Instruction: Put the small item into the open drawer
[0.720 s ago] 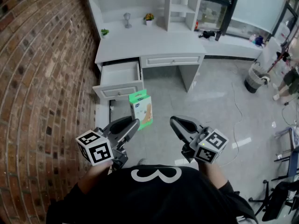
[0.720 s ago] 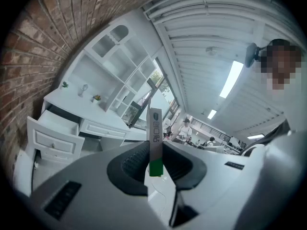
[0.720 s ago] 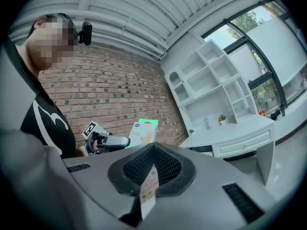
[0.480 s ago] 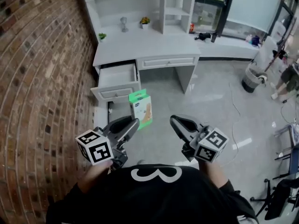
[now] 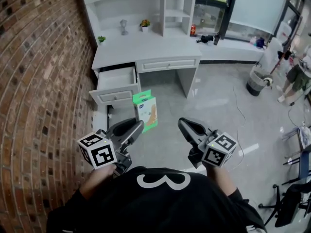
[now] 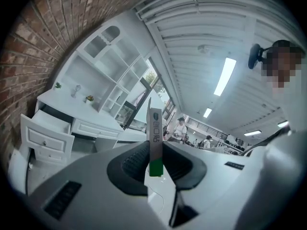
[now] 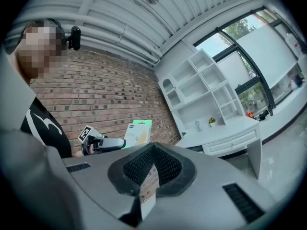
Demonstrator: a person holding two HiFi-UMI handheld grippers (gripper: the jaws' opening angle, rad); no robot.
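Left gripper (image 5: 139,126) pinches a thin green and white box (image 5: 146,111): in the left gripper view its 2 pads press on the flat sides of the box (image 6: 155,143), which stands upright on edge between them, green end nearest the camera. Both grippers point level, toward the white desk (image 5: 146,47). In the head view the box hangs in the air over the grey floor (image 5: 214,106), just in front of the open drawer (image 5: 114,96) and clear of it, touching neither the drawer nor the desk.

Right gripper (image 5: 183,125) carries nothing. In its own view the 2 pads meet at the tips, and only a narrow sliver of brick shows through lower down. That view also catches the box (image 7: 137,132) off to the side against the brick wall (image 7: 96,85).

The drawer is pulled out at the desk's left end, next to the brick wall (image 5: 39,81); what shows of its inside is bare white. A 2nd drawer (image 5: 167,63) to its right is closed. Along the back edge of the desk top stand a small green plant (image 5: 101,39), a goblet (image 5: 124,27) and a pot of flowers (image 5: 144,23). Well off to the right, a bin (image 5: 255,81) sits on the floor.
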